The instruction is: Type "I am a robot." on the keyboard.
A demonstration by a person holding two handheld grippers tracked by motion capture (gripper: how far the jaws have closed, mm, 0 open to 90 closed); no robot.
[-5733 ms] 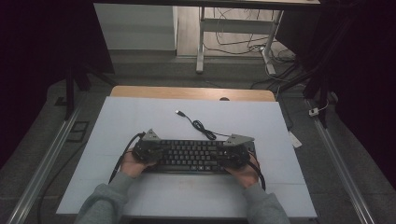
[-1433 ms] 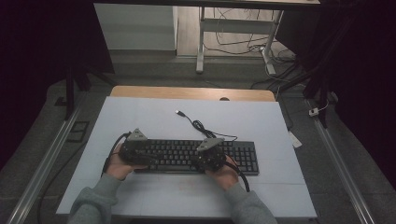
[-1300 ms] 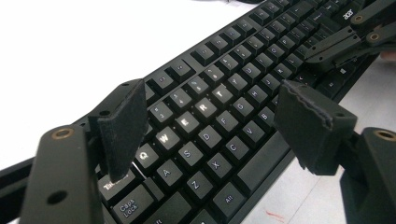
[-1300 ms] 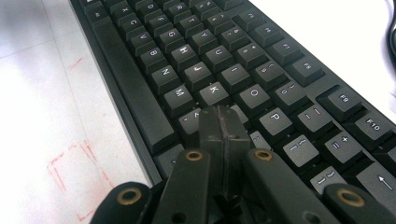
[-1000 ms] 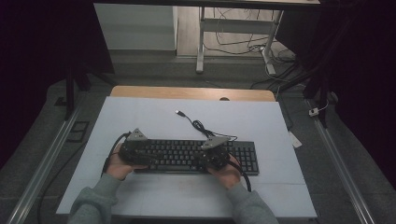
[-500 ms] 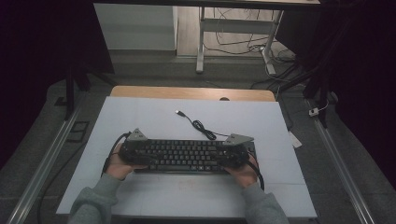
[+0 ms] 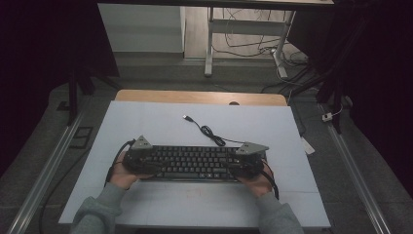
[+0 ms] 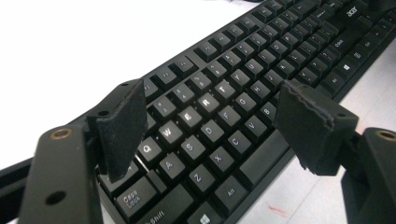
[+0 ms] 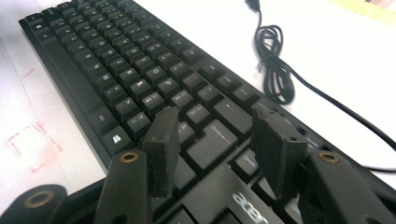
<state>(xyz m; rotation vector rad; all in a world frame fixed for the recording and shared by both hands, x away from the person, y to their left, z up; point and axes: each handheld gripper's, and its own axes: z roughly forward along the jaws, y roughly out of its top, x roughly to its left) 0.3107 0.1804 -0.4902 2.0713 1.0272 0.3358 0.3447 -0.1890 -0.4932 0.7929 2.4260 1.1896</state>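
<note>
A black keyboard (image 7: 195,163) lies across the middle of the pale table (image 7: 160,122). Its cable (image 7: 210,132) coils behind it and ends in a USB plug (image 7: 186,117). My left gripper (image 7: 139,158) sits over the keyboard's left end. In the left gripper view it (image 8: 215,116) stands open above the letter keys (image 8: 205,121), gripping nothing. At the keyboard's right end is my right gripper (image 7: 246,162). Its jaws (image 9: 217,140) have just been opening and stand apart over the keys near the logo (image 9: 247,205), with nothing gripped between them.
The cable coil (image 9: 275,70) lies on the table just beyond the keyboard's far edge. A wooden strip (image 7: 199,96) borders the table's far side. Metal rails (image 7: 44,175) run along the floor at both sides, and a desk frame (image 7: 209,44) stands behind.
My right gripper has slid right along the keyboard from its middle to its right end, and its jaws went from shut to open. The left gripper has stayed put.
</note>
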